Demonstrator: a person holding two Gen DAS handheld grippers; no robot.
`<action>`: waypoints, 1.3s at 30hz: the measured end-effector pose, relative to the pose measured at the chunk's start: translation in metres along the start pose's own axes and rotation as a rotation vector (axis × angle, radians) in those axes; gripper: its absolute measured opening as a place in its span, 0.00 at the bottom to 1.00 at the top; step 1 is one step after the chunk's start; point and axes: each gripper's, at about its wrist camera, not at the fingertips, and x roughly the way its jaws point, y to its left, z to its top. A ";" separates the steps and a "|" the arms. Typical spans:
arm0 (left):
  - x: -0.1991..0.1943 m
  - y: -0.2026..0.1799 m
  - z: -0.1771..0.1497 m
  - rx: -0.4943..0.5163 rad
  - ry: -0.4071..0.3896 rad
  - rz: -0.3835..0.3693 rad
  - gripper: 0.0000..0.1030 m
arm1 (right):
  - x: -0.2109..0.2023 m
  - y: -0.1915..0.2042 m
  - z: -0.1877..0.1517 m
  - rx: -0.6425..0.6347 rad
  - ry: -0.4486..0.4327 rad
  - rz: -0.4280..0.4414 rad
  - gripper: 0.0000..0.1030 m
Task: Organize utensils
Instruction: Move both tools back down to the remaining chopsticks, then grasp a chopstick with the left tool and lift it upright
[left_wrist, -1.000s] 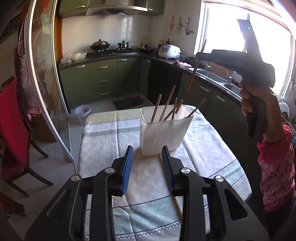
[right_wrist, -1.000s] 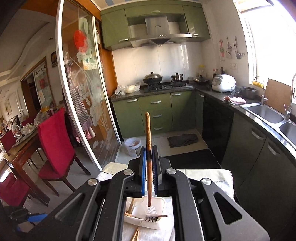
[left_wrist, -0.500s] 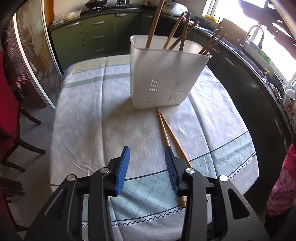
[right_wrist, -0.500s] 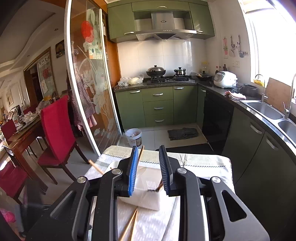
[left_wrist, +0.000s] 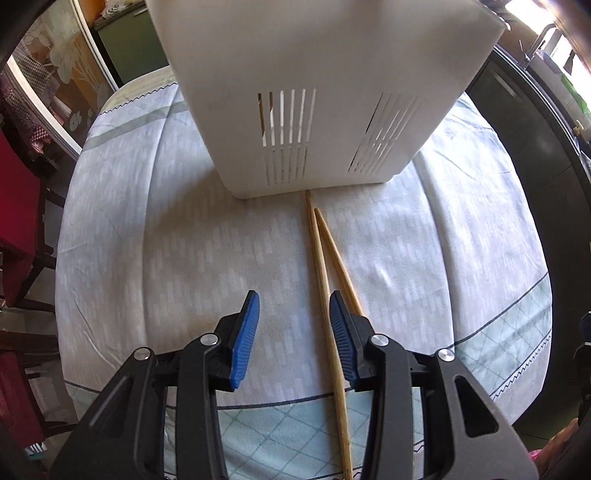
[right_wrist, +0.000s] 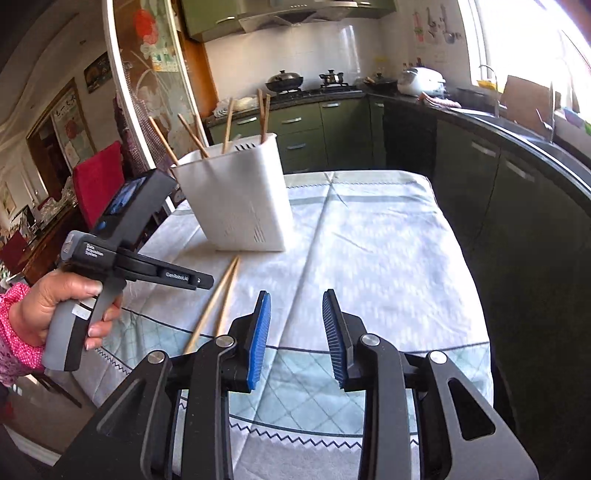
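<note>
A white slotted utensil holder (left_wrist: 317, 92) stands on the clothed table and holds several wooden chopsticks (right_wrist: 227, 125); it also shows in the right wrist view (right_wrist: 236, 199). Two loose chopsticks (left_wrist: 325, 273) lie on the cloth in front of it, also seen in the right wrist view (right_wrist: 218, 299). My left gripper (left_wrist: 293, 314) is open and empty, low over the cloth, with one chopstick just inside its right finger. My right gripper (right_wrist: 295, 314) is open and empty, above the table's near right part. The left gripper's body (right_wrist: 129, 236) shows at the left of the right wrist view.
The table has a pale patterned tablecloth (right_wrist: 369, 240). Green kitchen cabinets (right_wrist: 332, 125) and a dark counter with a sink (right_wrist: 517, 122) run behind and to the right. A red chair (right_wrist: 96, 181) and a glass door stand to the left.
My right gripper opened, let its chopstick go into the holder, then drew back and lower. My left gripper dropped down and forward to the two loose chopsticks.
</note>
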 end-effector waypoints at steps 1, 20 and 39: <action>0.001 -0.001 0.001 -0.002 0.006 0.006 0.37 | 0.001 -0.007 -0.004 0.021 0.006 0.001 0.29; 0.026 -0.023 0.022 0.009 0.056 0.081 0.23 | 0.002 -0.031 -0.018 0.116 0.027 0.006 0.35; 0.014 -0.028 0.013 0.039 0.038 0.050 0.07 | 0.003 -0.035 -0.019 0.142 0.037 0.022 0.35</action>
